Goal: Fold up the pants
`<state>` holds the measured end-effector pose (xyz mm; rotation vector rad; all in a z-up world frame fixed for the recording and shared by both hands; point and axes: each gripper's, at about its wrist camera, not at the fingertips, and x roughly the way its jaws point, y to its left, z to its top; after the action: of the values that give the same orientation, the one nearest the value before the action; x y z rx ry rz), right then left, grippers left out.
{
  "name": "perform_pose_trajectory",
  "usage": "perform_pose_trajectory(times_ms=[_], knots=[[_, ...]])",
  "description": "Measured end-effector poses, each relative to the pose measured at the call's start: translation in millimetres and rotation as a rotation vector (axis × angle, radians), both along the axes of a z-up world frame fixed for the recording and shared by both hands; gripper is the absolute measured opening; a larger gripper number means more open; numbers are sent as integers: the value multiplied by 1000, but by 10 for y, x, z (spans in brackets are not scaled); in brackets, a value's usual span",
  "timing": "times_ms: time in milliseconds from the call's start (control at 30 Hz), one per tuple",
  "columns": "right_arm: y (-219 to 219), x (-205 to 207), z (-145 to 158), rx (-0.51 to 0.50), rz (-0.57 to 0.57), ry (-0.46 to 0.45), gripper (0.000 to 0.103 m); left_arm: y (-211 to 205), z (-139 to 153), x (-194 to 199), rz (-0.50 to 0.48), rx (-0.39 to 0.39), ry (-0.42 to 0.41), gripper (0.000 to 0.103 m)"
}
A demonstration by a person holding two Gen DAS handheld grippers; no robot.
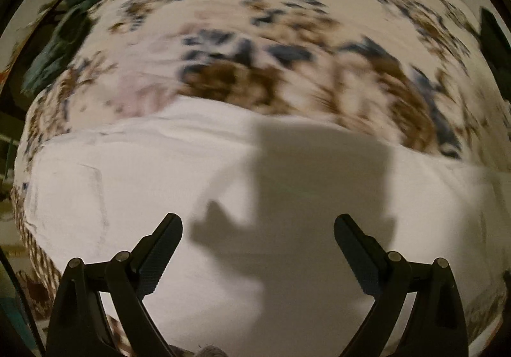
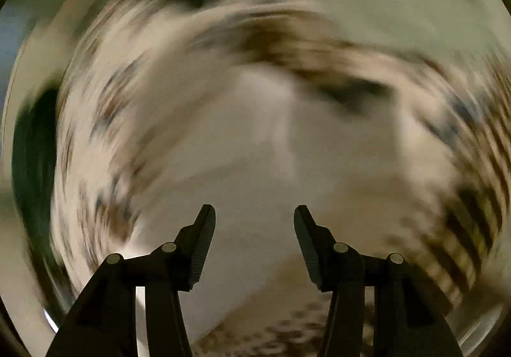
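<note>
The white pants [image 1: 127, 184] lie flat across a floral bedspread [image 1: 255, 47] and fill the lower half of the left wrist view. My left gripper [image 1: 258, 226] hovers over them, open and empty, and its shadow falls on the cloth. In the right wrist view the picture is heavily blurred by motion. The white pants [image 2: 242, 146] show as a pale patch on the patterned bedspread [image 2: 463, 181]. My right gripper [image 2: 255, 213] is above them, open and empty.
Dark green fabric [image 1: 60, 47] lies at the bed's far left edge, and shows as dark smears in the right wrist view [image 2: 32, 146]. A dark object [image 1: 493, 37] sits at the right edge of the bed.
</note>
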<state>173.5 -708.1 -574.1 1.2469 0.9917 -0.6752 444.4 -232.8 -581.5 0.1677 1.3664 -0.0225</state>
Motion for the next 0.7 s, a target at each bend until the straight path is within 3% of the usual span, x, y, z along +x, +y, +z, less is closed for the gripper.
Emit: perform_pose_trajectory(times_ms=[67,133,233,300,367,400,467,567,667,700], knots=[[-229,-245,-379,120,-95,-106,55,-191,-47,-43,-22,-17,25,98],[-336,-228,-654,208,-95,-230,55,-368,-66,-77,-43,-27,40,98],[-381,43,-974,302,-62,-411,56,-563,-79,-99,-68,-32,45,98],[-278,316,-1026,292,-31,-461,53,-645,-101,-99,-81,-31,48,98],[-271,469,-1002,271,-13,-457,16,-676,-137,-72,-90,-6,48,98],[-280,484,-966,240,-9,-429,8,-658,-157,-44,-87,9,45,98],[-333,372,-921,182,-67,-377,6,-569,-187,11,-66,36,46,98],[-362,209,-1204,306,-147,-448,6,-325,-153,80,-15,38,33,98],[-333,400,-1102,263,-37,-440,13,-107,-120,79,24,35,24,98],[-314,479,-1091,273,-14,-440,22,-23,-110,65,42,30,24,98]])
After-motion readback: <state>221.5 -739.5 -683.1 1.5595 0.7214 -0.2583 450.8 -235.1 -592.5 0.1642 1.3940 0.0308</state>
